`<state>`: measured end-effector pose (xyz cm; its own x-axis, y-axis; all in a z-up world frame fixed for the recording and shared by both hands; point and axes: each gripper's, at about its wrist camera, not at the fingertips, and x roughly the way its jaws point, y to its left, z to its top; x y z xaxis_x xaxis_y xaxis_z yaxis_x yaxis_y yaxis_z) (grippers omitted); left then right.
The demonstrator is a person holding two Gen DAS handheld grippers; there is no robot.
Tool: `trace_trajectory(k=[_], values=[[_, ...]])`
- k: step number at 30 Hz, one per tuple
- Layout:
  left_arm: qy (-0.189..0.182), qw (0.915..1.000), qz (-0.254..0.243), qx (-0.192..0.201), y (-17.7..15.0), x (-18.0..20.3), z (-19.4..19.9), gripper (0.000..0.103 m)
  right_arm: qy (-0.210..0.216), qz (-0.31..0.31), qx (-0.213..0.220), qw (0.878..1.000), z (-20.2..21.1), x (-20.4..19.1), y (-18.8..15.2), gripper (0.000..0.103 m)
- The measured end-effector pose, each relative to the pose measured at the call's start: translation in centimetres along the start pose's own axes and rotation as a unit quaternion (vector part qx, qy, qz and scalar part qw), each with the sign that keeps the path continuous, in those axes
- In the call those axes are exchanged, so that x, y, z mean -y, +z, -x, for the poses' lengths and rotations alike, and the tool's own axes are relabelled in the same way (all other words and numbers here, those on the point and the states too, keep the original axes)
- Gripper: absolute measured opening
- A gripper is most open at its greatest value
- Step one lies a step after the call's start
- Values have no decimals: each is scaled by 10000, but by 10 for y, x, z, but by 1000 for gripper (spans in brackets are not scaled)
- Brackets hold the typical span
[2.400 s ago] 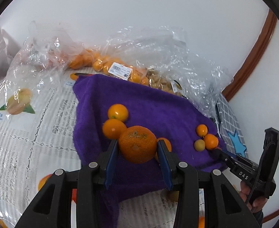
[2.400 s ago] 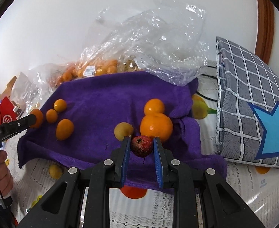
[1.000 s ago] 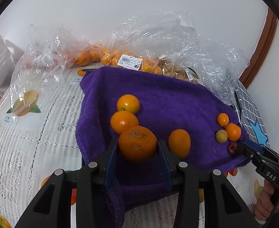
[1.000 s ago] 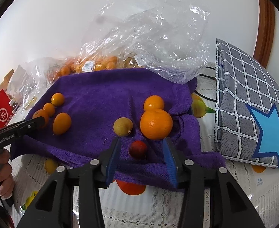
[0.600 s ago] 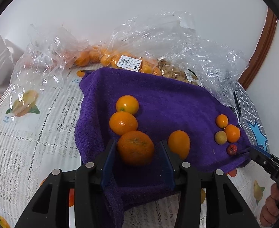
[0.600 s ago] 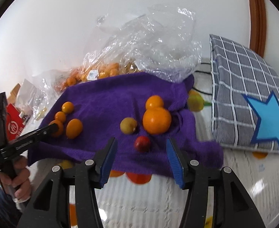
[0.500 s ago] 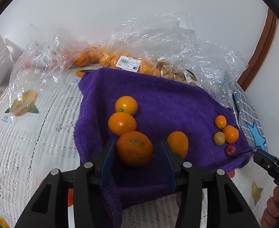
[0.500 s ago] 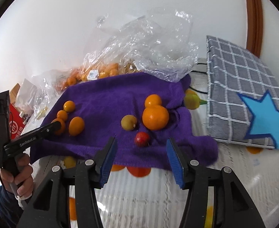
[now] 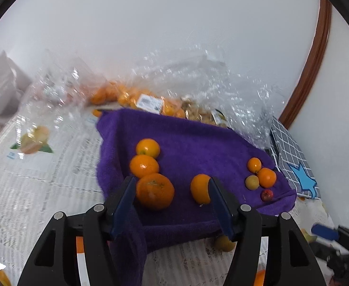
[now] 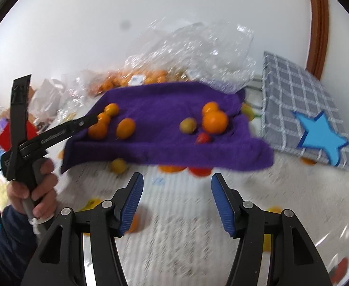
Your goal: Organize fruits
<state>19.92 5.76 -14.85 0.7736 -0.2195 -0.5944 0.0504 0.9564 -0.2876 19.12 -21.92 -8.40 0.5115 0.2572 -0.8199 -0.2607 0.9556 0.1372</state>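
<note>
Large orange (image 9: 155, 191) seemingly loose between left gripper (image 9: 172, 194) pads

Bright, even light; motion-blurred fisheye

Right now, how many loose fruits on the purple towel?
8 on the purple towel: three oranges stacked left, one oval centre, four small ones including a red fruit right. Folds may hide more.

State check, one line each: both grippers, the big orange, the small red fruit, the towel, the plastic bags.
left gripper: open, jaws just opening, nothing gripped
right gripper: open, jaws just opening, empty, over the tablecloth
big orange: released, resting on the towel
small red fruit: loose on the towel
purple towel: spread out, near edge rumpled
plastic bags: crumpled, fruit inside
</note>
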Motion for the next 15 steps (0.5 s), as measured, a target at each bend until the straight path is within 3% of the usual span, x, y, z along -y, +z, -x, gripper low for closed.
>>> trace_trajectory(k=[9, 15], values=[[52, 9998, 76, 169, -4, -9, 21, 61, 297, 241, -78, 9992, 10, -39, -33, 59], [106, 9997, -83, 191, -12, -7, 31, 61, 292, 448, -335, 9980, -16, -56, -47, 59]])
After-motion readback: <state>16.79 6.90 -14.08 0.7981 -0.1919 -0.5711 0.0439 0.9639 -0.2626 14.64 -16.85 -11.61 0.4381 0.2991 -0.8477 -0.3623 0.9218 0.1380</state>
